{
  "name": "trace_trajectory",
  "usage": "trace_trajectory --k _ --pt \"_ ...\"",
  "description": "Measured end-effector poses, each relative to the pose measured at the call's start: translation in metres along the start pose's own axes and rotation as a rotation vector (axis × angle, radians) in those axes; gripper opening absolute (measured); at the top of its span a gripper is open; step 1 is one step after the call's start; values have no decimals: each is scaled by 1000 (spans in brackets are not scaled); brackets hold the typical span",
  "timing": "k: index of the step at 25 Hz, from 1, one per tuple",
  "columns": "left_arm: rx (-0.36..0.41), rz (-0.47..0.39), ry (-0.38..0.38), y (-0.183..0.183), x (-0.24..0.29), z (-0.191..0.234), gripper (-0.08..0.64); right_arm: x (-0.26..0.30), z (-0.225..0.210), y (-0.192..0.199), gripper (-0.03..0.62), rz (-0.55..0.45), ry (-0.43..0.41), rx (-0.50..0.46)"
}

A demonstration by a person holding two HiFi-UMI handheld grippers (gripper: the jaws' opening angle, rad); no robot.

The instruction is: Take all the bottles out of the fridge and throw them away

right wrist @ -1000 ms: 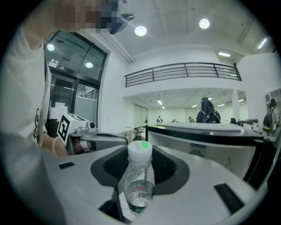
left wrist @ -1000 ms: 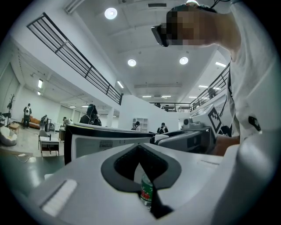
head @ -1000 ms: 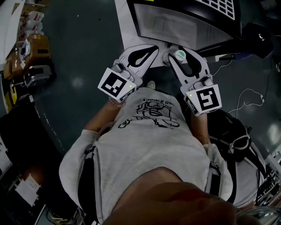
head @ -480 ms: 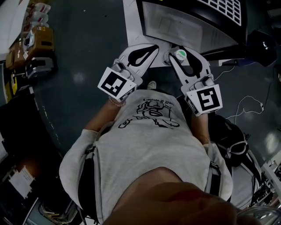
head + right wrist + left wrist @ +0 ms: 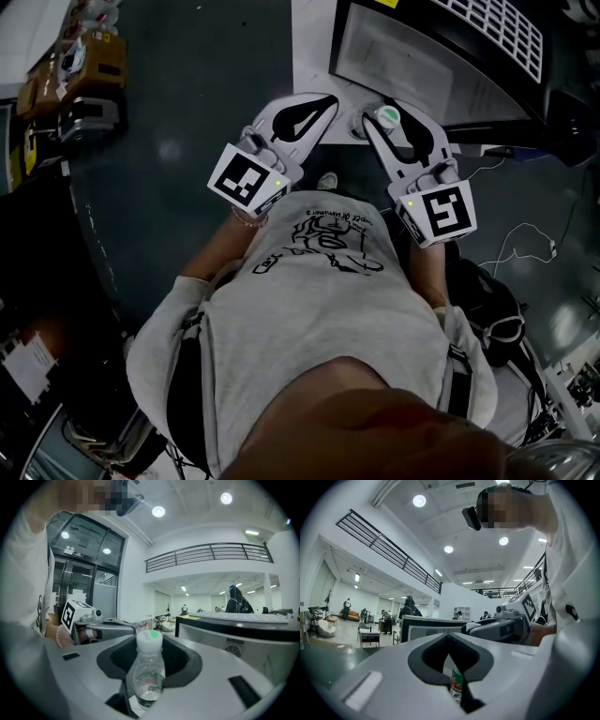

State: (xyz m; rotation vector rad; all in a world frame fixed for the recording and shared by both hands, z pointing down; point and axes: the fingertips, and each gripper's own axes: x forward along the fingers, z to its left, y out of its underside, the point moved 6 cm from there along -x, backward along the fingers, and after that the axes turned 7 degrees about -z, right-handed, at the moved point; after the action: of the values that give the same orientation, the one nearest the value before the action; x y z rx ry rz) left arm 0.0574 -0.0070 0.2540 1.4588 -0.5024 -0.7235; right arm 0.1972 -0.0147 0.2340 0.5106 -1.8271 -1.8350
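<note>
A clear plastic bottle point(image 5: 149, 677) with a white cap point(image 5: 384, 117) and a green-and-red label stands upright between the fingers of my right gripper point(image 5: 380, 109), which is shut on its neck. The left gripper point(image 5: 328, 99) is beside it, its white fingertips touching and its dark hollow point(image 5: 449, 656) holding nothing. A strip of green label point(image 5: 457, 686) shows through the slit under that hollow; I cannot tell which bottle it belongs to. A black cabinet with a white grille point(image 5: 450, 56) stands just ahead of both grippers.
Cardboard boxes point(image 5: 80, 75) sit on the dark floor at upper left. A white sheet point(image 5: 314, 37) lies beside the cabinet. Cables point(image 5: 525, 248) and a black bag point(image 5: 487, 291) are at the right. People stand far off in the hall point(image 5: 386, 620).
The floor, boxes and cabinet have slid rightward and up in the head view as the person moved. Both grippers keep the same pose, the bottle still in the right one.
</note>
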Motion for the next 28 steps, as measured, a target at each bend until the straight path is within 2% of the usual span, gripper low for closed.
trace_trajectory --k 28 --pt "29 -42 -188 -33 -152 94 8 136 120 -31 158 -16 -215 -59"
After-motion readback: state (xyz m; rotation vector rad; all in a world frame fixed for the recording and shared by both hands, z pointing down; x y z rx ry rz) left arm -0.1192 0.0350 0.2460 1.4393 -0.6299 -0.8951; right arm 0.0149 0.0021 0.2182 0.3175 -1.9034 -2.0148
